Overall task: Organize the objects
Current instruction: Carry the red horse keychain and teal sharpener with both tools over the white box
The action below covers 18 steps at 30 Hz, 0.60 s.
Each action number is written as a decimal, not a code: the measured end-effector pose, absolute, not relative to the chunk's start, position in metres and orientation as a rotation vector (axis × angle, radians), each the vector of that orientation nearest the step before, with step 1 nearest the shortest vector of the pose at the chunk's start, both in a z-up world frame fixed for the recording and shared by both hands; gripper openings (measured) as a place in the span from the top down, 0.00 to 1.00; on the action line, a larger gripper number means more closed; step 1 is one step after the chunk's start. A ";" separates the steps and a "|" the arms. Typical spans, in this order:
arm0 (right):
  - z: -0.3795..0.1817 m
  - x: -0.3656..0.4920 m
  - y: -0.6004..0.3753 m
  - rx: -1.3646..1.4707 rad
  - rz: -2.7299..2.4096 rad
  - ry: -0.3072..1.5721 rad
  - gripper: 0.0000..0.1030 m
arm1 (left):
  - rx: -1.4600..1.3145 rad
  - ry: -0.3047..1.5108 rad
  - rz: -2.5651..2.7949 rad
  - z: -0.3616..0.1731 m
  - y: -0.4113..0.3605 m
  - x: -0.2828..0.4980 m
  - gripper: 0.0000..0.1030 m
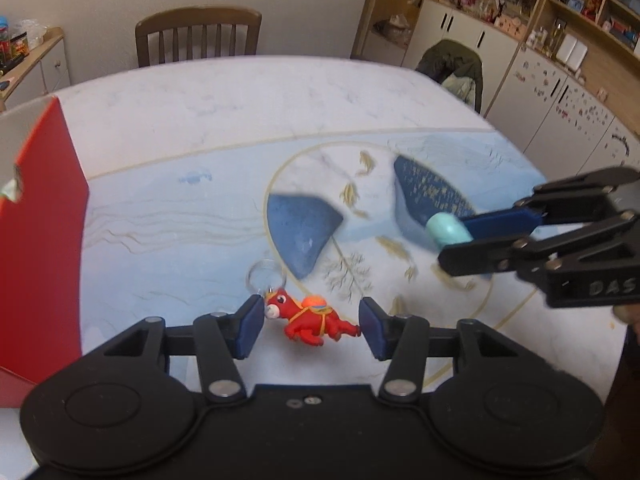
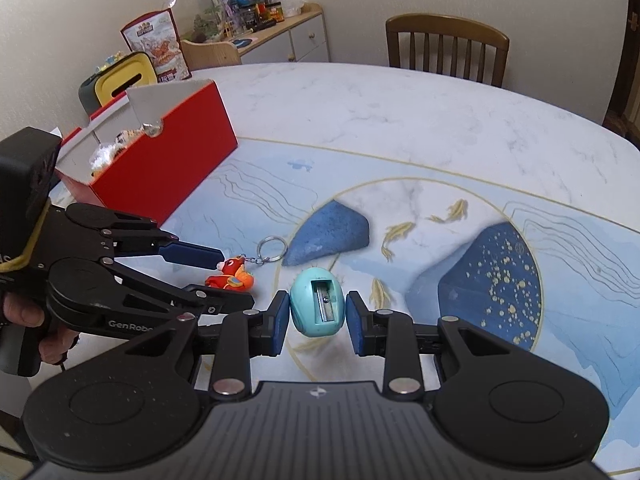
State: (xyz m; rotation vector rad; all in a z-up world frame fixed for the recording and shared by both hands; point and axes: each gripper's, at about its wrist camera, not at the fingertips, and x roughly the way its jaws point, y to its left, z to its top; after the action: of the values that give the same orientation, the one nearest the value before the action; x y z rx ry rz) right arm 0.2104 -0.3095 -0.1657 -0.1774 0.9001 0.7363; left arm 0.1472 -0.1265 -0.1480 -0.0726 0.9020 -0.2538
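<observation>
A red horse keychain (image 1: 310,320) sits lengthwise between the blue pads of my left gripper (image 1: 312,320). Its nose touches one pad and its tail the other, so the jaws are shut on it. Its metal ring (image 1: 266,276) hangs off the head end. In the right wrist view the keychain (image 2: 231,276) shows between the left gripper's (image 2: 230,280) fingers, just above the table. My right gripper (image 2: 318,312) is shut on a teal egg-shaped pencil sharpener (image 2: 318,306), blade side up. From the left wrist view the right gripper (image 1: 448,240) comes in from the right with the sharpener (image 1: 446,230).
An open red box (image 2: 168,160) with small items inside stands on the left of the patterned table (image 2: 400,120); its red wall (image 1: 44,220) is close on my left. Wooden chairs (image 1: 198,34) stand at the far edge. A hand (image 2: 24,312) holds the left gripper.
</observation>
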 end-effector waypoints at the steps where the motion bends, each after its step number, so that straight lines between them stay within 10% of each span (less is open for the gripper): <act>1: -0.164 0.211 -0.308 -0.173 0.737 0.897 0.71 | -0.075 0.889 -0.252 -0.142 -0.124 0.146 0.51; 18: -0.106 0.194 -0.245 -0.175 0.815 0.783 0.71 | -0.156 0.742 -0.214 -0.060 -0.048 0.115 0.51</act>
State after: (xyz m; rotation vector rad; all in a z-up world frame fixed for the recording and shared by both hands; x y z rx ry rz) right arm 0.1945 -0.2451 -0.1058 -0.1754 0.7832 0.8153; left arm 0.1154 -0.0481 -0.0595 -0.1560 0.7424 -0.2143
